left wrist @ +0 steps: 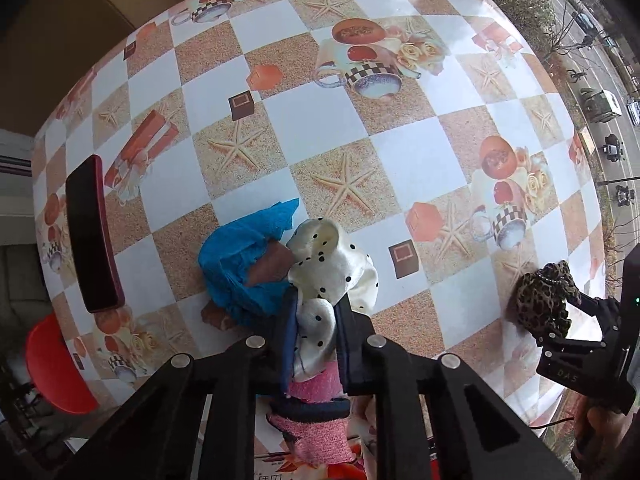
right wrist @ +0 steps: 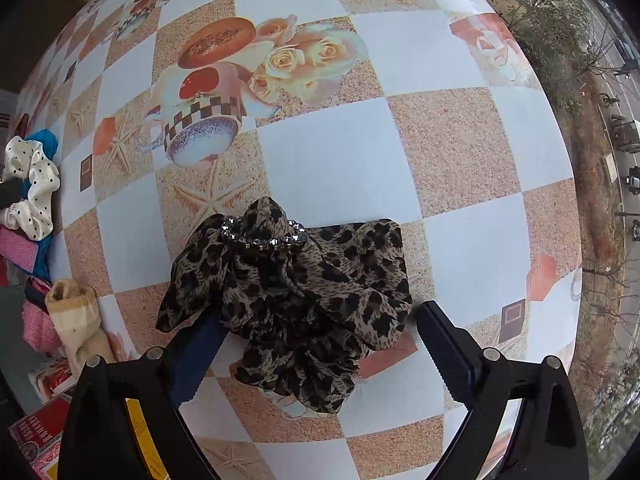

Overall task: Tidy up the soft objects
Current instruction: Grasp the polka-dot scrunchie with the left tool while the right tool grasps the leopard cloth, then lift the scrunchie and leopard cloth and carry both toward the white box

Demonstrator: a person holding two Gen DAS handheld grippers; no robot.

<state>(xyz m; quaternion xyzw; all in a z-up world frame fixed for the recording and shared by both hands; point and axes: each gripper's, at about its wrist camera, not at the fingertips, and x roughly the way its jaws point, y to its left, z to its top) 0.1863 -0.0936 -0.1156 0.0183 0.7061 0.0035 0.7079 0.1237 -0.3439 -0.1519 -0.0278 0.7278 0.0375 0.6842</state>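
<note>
My left gripper [left wrist: 316, 320] is shut on a white scrunchie with black dots [left wrist: 332, 264], held over a blue cloth [left wrist: 240, 264] on the table. A pink knitted piece [left wrist: 316, 412] lies below the jaws. My right gripper [right wrist: 316, 328] is open, its jaws on either side of a leopard-print scrunchie [right wrist: 296, 300] with a rhinestone band that lies on the table. The right gripper and leopard scrunchie [left wrist: 544, 300] also show at the right of the left wrist view. The dotted scrunchie [right wrist: 32, 188] shows at the left edge of the right wrist view.
The table [left wrist: 400, 152] has a checkered cloth with starfish and cup prints. A dark phone [left wrist: 90, 236] lies at its left. A red chair [left wrist: 52, 364] stands beyond the left edge. A cream sock [right wrist: 76, 316] and pink fabric [right wrist: 36, 328] lie at the left.
</note>
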